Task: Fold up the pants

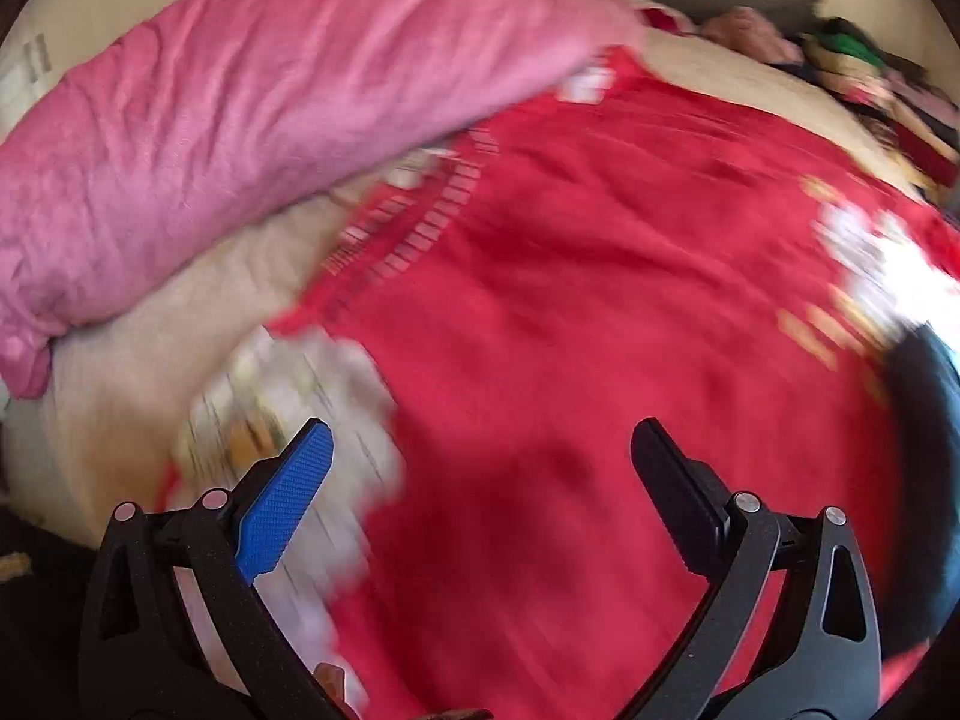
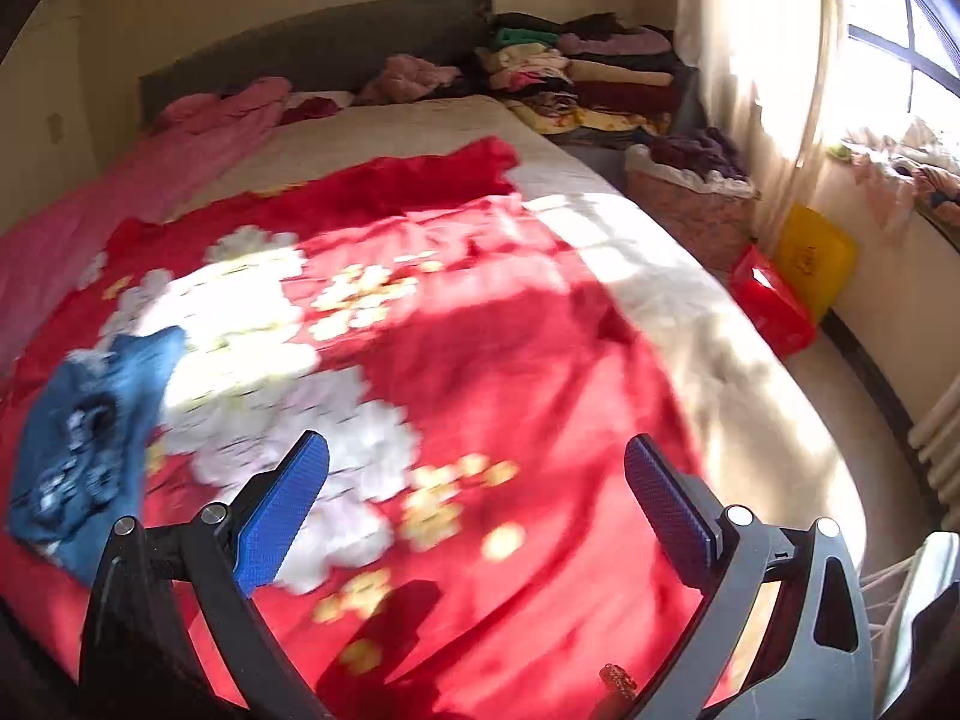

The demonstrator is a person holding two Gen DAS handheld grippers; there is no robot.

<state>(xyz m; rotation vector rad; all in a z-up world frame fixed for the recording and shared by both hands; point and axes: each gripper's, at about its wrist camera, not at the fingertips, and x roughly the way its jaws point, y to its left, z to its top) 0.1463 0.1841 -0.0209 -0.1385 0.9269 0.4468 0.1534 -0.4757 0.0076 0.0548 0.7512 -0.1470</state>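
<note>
Jaws gaping wide on left gripper (image 1: 480, 450) & right gripper (image 2: 477, 462), both gripping nothing. Risk: grabbing red floral blanket (image 2: 480, 360) w/ blue jeans (image 2: 90, 438).

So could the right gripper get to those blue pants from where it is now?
Probably yes. The right gripper is open and empty, and the blue pants lie uncovered on the red blanket to its left, nothing between them.
</note>
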